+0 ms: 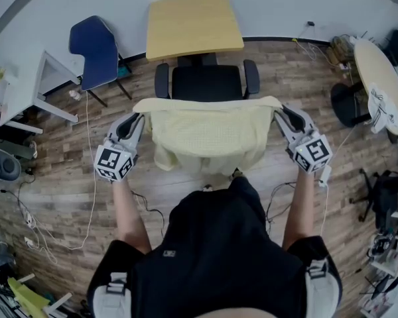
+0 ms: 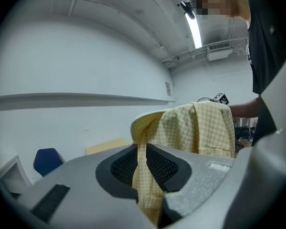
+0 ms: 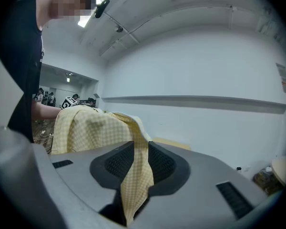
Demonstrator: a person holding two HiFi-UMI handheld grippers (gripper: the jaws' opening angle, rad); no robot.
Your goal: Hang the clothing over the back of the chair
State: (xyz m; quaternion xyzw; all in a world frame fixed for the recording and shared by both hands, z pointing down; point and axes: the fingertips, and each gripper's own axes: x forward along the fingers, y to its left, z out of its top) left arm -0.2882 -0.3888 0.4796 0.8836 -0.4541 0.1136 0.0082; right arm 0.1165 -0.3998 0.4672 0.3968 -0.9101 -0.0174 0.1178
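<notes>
Shirt [image 1: 207, 134], one, in left gripper [image 1: 136, 118] and right gripper [image 1: 282, 112], at one chair [image 1: 205, 83]

Yellow checked shirt [image 1: 207, 134] covered the back of the black office chair [image 1: 206, 83]; light wooden table [image 1: 192, 25] sat behind at 12 o'clock, blue plastic chair [image 1: 96, 50] at 10.

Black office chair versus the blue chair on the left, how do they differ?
The black office chair has armrests; the blue chair has none. The black one stands by the wooden table, just beyond the yellow shirt; the blue one stands apart, off to the left. Both seats are empty.
</notes>
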